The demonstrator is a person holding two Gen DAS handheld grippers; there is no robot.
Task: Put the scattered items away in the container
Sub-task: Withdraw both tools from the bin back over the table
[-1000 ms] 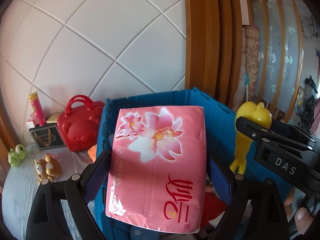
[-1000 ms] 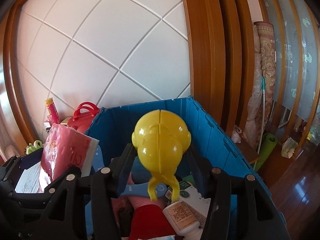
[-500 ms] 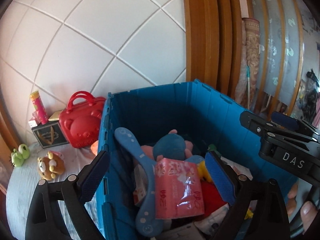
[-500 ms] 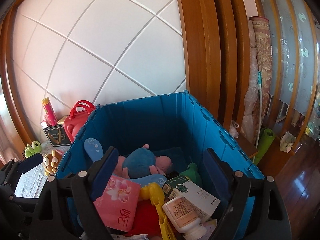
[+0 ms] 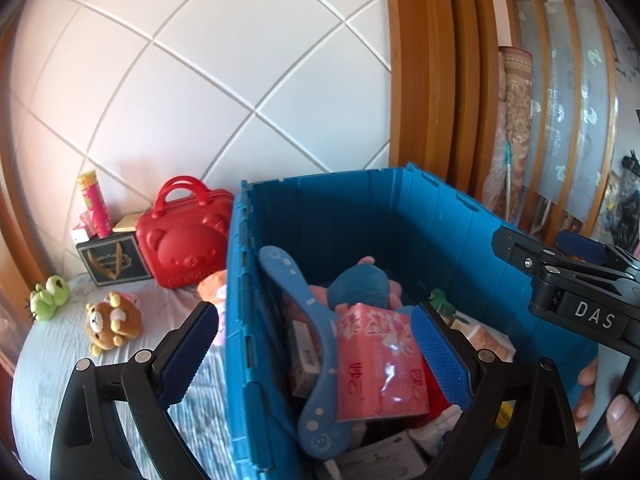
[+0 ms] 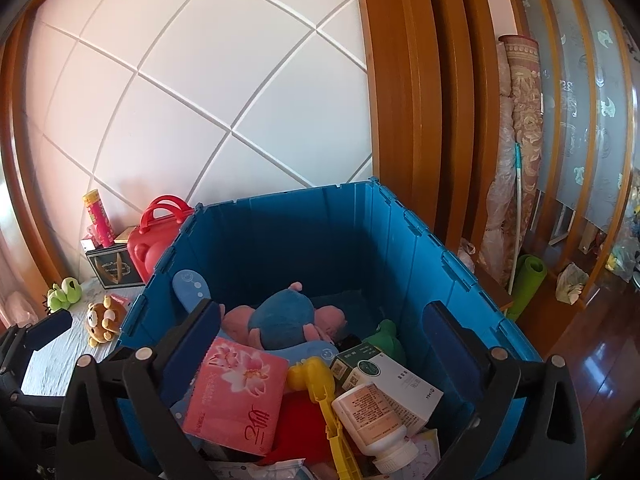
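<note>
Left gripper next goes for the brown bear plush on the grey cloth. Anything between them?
Nothing visible blocks it. The open left gripper straddles the blue plastic crate's left wall; the brown bear plush lies on bare grey cloth, clear of the green frog plush.

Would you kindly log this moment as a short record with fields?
container: blue crate, open, part filled
inside: pink tissue pack, blue plush, yellow toy, white bottle
outside, on the bed: bear plush, frog plush, red bear case
left gripper: open, holds nothing
right gripper: jaws opening, nothing between them
</note>
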